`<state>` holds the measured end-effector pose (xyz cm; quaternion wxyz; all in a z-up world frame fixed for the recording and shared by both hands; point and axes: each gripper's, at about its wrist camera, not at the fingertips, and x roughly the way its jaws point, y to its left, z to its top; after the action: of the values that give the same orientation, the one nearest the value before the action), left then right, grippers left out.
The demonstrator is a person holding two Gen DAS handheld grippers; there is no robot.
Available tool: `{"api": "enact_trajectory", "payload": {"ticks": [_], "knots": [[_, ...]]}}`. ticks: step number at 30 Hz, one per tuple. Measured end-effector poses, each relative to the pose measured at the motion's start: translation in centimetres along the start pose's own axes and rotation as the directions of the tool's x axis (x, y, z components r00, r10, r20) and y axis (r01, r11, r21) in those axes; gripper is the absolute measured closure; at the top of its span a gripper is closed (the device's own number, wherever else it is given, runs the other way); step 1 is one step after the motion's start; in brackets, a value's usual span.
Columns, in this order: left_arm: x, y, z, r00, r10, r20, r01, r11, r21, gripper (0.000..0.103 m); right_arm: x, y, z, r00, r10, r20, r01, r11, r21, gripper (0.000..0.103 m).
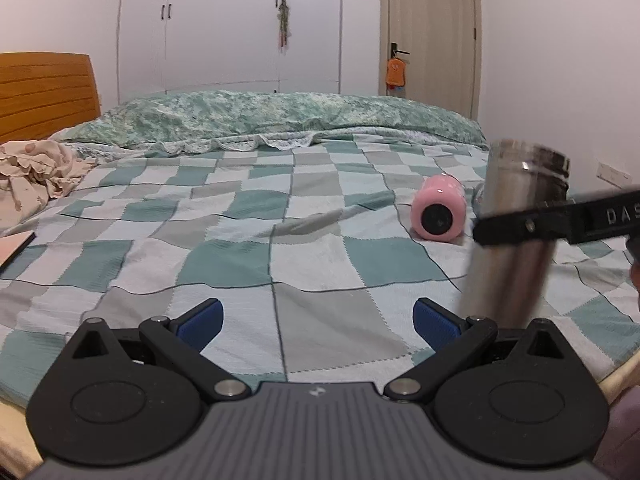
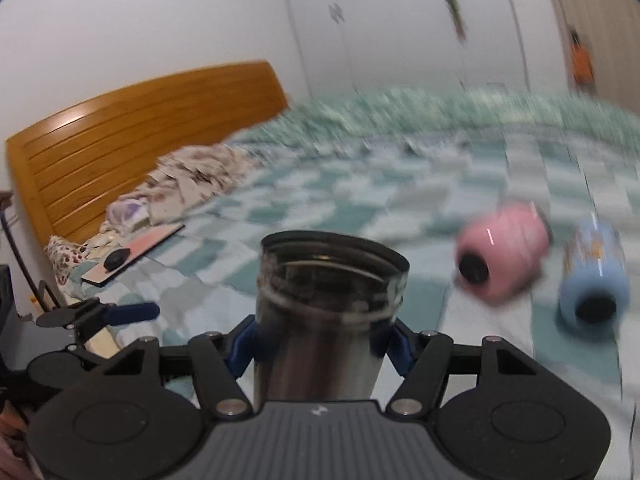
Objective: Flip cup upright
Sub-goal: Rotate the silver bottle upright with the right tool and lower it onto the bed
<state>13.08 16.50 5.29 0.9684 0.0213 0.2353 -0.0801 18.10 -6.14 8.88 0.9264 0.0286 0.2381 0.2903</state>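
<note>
Steel cup (image 2: pixel 326 316) nearly upright, clamped between right tool (image 2: pixel 320 344) fingers.

- One silver stainless-steel cylindrical cup (image 2: pixel 324 312), between the two blue-padded fingers of the right gripper (image 2: pixel 320 344).
- One pink cylindrical cup with a black round base (image 2: pixel 504 256), lying on its side, ahead and to the right of those fingers.
- One light-blue cylindrical cup with a black round base (image 2: pixel 596 280), lying just beside the pink one, further right.
- Two grippers: the right one, and the left gripper (image 1: pixel 318 324) with nothing between its fingers.
- One flat pink rectangular board (image 2: pixel 136 256), ahead-left of the right fingers.
</note>
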Motion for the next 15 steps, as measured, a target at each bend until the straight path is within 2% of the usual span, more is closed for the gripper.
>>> {"api": "enact_trajectory", "payload": {"ticks": [5, 9, 12, 15], "knots": [[0.0, 0.9, 0.3, 0.998, 0.070, -0.007, -0.070, 0.998, -0.010, 0.000, 2.5, 2.9, 1.7, 0.994, -0.001, 0.111, 0.018, 0.988, -0.150, 0.039], [0.3, 1.8, 0.3, 0.993, 0.115, -0.024, -0.115, 0.993, -0.011, 0.000, 5.0, 4.9, 1.2, 0.984, -0.020, 0.177, 0.066, 0.965, -0.254, 0.039], [0.3, 2.3, 0.0, 0.991, 0.131, -0.032, -0.132, 0.991, -0.017, 0.000, 6.9, 5.5, -0.2, 0.985, -0.035, 0.170, 0.087, 0.947, -0.309, 0.039], [0.4, 2.7, -0.3, 0.989, 0.141, -0.041, -0.142, 0.990, -0.026, 0.000, 8.6, 5.2, -1.5, 0.990, -0.043, 0.135, 0.082, 0.950, -0.301, 0.039]]}}
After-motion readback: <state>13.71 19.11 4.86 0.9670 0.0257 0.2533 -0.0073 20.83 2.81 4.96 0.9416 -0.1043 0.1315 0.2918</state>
